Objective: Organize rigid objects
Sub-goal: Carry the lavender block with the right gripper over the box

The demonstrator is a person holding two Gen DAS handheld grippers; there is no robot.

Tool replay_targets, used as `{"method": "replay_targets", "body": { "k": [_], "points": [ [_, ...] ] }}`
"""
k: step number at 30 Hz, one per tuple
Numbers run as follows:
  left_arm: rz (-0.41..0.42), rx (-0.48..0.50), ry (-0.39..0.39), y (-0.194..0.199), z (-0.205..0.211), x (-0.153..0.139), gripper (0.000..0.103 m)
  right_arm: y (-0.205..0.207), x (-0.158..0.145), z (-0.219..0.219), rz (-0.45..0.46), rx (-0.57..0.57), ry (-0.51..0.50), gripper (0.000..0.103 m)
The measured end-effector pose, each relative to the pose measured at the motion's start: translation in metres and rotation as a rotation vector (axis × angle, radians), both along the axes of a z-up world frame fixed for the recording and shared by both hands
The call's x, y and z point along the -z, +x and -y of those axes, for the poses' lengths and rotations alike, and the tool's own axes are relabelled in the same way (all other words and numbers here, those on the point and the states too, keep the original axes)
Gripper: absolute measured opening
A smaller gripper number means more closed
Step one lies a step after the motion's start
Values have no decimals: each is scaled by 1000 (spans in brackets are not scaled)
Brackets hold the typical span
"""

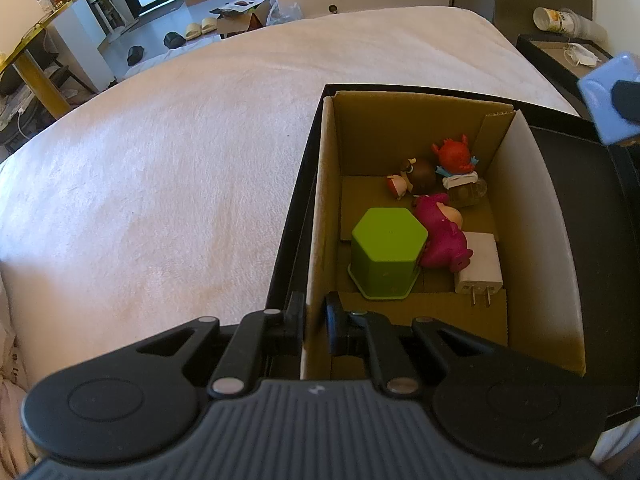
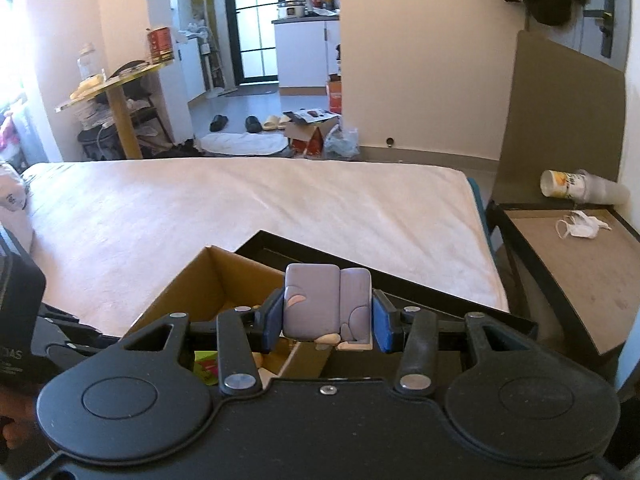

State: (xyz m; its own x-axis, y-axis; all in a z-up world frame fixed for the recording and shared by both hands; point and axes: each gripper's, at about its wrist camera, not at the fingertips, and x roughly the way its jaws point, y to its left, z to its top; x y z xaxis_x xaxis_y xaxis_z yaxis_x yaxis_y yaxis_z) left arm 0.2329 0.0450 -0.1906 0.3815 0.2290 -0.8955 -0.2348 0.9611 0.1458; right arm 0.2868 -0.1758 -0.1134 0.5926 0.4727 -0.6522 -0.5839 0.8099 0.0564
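The cardboard box is plain brown inside, set in a black tray. In it lie a lime-green hexagonal pot, a magenta figure, a white charger, a red-orange figure and a dark brown one. The bed is pale pinkish-white. The held block toy is lilac-grey with pale pink patches, between blue-padded black fingers.

Daylight, bright; glare blown out at right view's left edge. Cardboard box interior shaded. Strong fisheye bending at borders. Blue block slightly blurred.
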Motion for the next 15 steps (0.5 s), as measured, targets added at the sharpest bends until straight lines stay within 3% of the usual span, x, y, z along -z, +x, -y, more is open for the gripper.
{"method": "replay_targets", "body": {
  "k": [15],
  "points": [
    [24, -6, -68, -4, -13, 0, 10, 0, 23, -58, -98, -83, -15, 44]
  ]
}}
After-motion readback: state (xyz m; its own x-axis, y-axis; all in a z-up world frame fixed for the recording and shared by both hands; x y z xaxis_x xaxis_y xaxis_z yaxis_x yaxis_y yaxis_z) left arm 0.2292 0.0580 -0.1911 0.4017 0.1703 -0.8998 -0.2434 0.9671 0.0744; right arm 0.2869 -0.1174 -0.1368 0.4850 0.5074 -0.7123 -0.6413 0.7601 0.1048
